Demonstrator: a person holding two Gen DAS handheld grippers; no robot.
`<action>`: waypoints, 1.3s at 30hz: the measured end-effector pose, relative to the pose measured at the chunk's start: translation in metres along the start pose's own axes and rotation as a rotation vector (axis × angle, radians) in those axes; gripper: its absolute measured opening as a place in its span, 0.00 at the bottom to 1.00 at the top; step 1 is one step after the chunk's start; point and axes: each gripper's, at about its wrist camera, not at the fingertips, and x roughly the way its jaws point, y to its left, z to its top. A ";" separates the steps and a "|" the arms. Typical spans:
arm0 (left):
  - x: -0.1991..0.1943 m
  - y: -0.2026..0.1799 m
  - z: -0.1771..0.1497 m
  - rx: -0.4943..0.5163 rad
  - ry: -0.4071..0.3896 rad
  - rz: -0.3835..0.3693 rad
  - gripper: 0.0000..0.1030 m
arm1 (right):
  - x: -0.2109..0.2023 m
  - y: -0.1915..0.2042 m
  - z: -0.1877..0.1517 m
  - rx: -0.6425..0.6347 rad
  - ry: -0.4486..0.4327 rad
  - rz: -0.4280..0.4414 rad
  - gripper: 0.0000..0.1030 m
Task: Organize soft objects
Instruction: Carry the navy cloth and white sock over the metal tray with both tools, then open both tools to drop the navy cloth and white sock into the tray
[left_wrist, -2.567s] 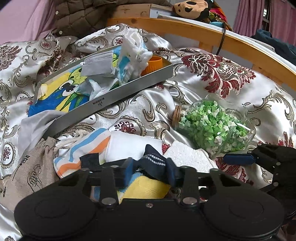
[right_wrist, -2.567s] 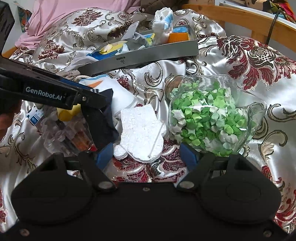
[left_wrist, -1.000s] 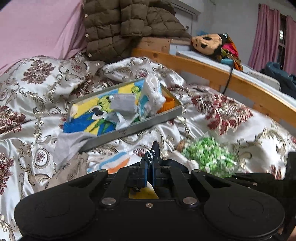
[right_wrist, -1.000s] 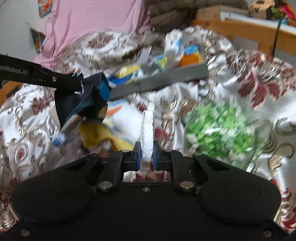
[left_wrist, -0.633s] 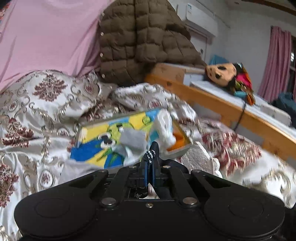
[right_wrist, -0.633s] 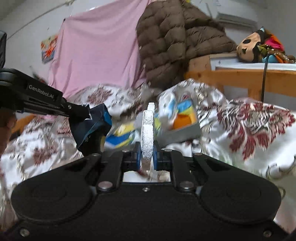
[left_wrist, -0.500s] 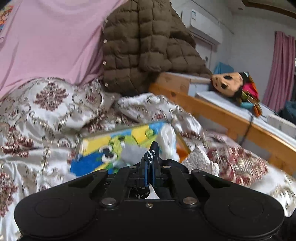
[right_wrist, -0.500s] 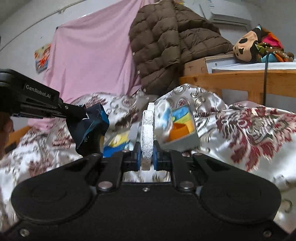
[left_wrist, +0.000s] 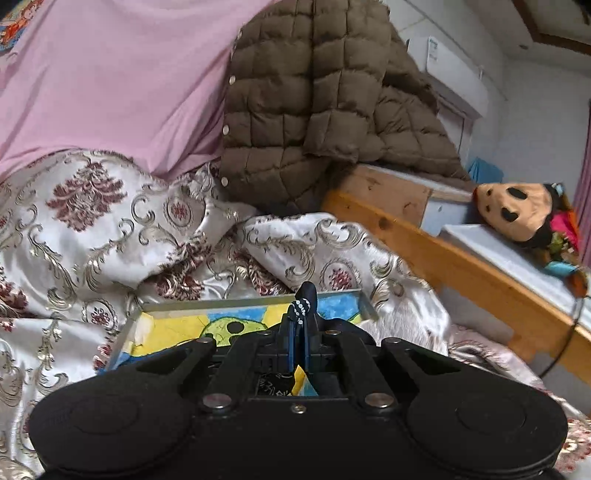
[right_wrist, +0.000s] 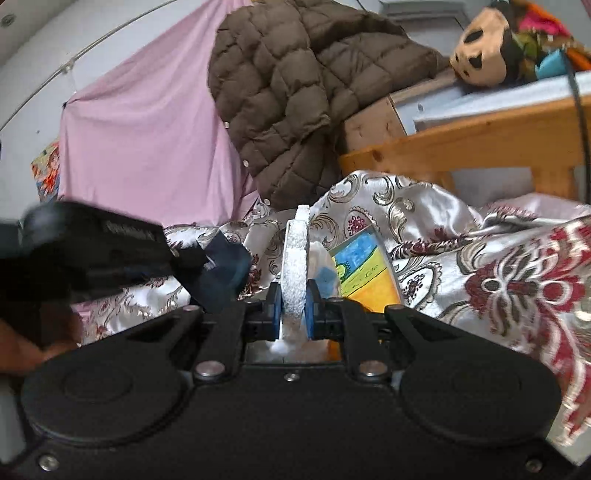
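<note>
My left gripper (left_wrist: 297, 332) is shut on a dark navy sock with white dots (left_wrist: 305, 300), whose tip sticks up between the pads. Just beyond it lies the metal tray with the cartoon picture (left_wrist: 192, 307). My right gripper (right_wrist: 294, 310) is shut on a white fluffy pad (right_wrist: 295, 254) held edge-on and upright. In the right wrist view the left gripper (right_wrist: 192, 258) comes in from the left, with the navy sock (right_wrist: 221, 273) hanging from it. The tray (right_wrist: 364, 273) shows tilted behind the pad, with some white and blue stuff in it.
A silver bedspread with red medallions (left_wrist: 92, 229) is bunched around the tray. Behind stand a brown quilted jacket (left_wrist: 314, 110), a pink sheet (left_wrist: 110, 81) and a wooden bed rail (left_wrist: 461, 266) with a plush toy (left_wrist: 517, 214). A hand (right_wrist: 22, 350) holds the left gripper.
Both grippers have lifted off the pile with their loads and travelled toward the tray. The jar of green bits has dropped out of view, and the tray now sits close in front.
</note>
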 end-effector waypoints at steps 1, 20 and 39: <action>0.008 0.000 -0.003 0.005 0.009 0.007 0.04 | 0.005 -0.001 0.001 0.010 0.009 0.000 0.07; 0.072 0.022 -0.029 -0.167 0.135 0.120 0.19 | 0.076 -0.057 0.006 0.191 0.132 -0.008 0.32; -0.002 0.017 -0.023 -0.208 0.044 0.161 0.72 | 0.028 -0.048 0.023 0.099 0.096 -0.049 0.83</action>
